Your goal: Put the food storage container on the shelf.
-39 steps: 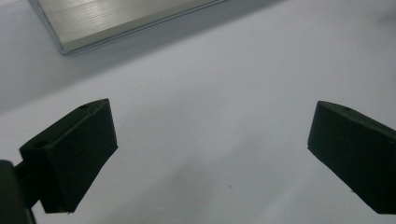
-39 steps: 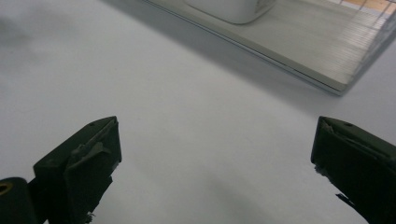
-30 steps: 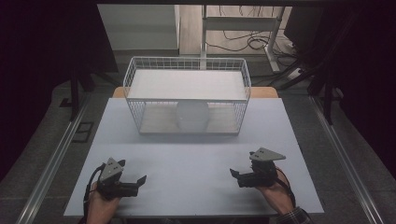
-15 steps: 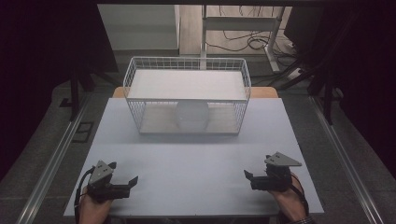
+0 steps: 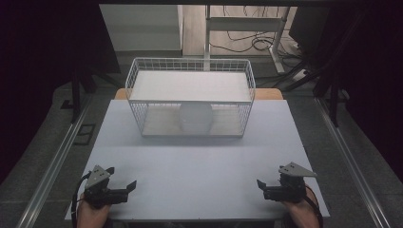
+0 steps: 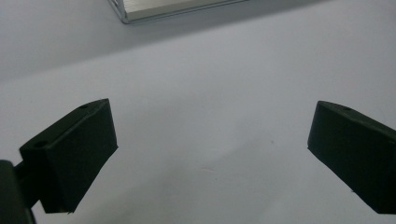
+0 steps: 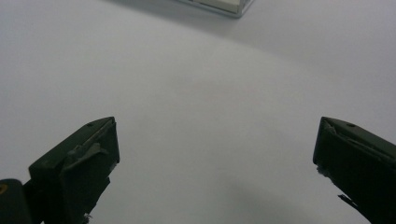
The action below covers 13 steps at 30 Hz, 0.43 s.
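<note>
A white desk (image 5: 199, 161) has a white wire basket (image 5: 190, 97) standing at its far side, in the middle. Inside the basket, down on the low level near the front wall, sits a round white thing (image 5: 196, 117). It looks like a ball or a bowl, but it is too pale to tell which. A flat white board (image 5: 190, 85) lies across the top part of the basket.

The left claw (image 5: 124, 183) is near the front left corner of the desk, held in a hand (image 5: 90, 213) that comes in from the bottom edge. The right claw (image 5: 262, 186) is near the front right corner, held in the other hand (image 5: 299, 211). Both claws point in toward the middle of the desk. They are well apart from each other and well apart from the basket.

In the left gripper view, the left claw (image 6: 210, 154) has its two black jaws spread wide, with just bare desk between them. A corner of the basket base (image 6: 154, 10) peeks in at the top.

In the right gripper view, the right claw (image 7: 215, 163) is wide open too and holds nothing. The basket corner (image 7: 224, 5) shows at the top edge
</note>
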Tool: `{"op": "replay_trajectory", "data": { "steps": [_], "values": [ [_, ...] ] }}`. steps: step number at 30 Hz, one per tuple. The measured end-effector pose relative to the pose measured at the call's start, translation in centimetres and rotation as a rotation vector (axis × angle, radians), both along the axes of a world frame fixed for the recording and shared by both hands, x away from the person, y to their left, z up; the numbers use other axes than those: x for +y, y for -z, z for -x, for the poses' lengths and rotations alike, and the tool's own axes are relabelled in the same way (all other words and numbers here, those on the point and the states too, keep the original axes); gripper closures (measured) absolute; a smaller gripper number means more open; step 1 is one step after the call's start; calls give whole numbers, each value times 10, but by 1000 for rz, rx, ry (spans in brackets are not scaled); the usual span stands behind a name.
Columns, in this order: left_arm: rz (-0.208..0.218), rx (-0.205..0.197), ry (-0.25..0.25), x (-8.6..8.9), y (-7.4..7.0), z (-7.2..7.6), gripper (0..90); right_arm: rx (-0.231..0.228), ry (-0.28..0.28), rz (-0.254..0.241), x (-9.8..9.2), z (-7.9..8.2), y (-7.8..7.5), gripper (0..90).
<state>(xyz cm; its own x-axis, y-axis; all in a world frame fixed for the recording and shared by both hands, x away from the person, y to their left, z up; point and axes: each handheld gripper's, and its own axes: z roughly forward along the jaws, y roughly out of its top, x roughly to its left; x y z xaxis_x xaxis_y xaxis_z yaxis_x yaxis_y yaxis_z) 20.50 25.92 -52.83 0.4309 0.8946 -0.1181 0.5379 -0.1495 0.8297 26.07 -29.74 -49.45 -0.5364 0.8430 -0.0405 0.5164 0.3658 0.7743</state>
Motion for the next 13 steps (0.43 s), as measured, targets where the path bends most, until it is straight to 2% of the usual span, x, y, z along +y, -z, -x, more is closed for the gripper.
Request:
{"op": "replay_trajectory", "data": {
  "steps": [6, 13],
  "values": [
    [4, 10, -2, 0, 1, -1, 11, 14, 15, -12, -4, 1, 2, 0],
    [1, 16, -1, 0, 1, -2, 12, 26, 6, 11, -2, 1, 3, 0]
  ]
}}
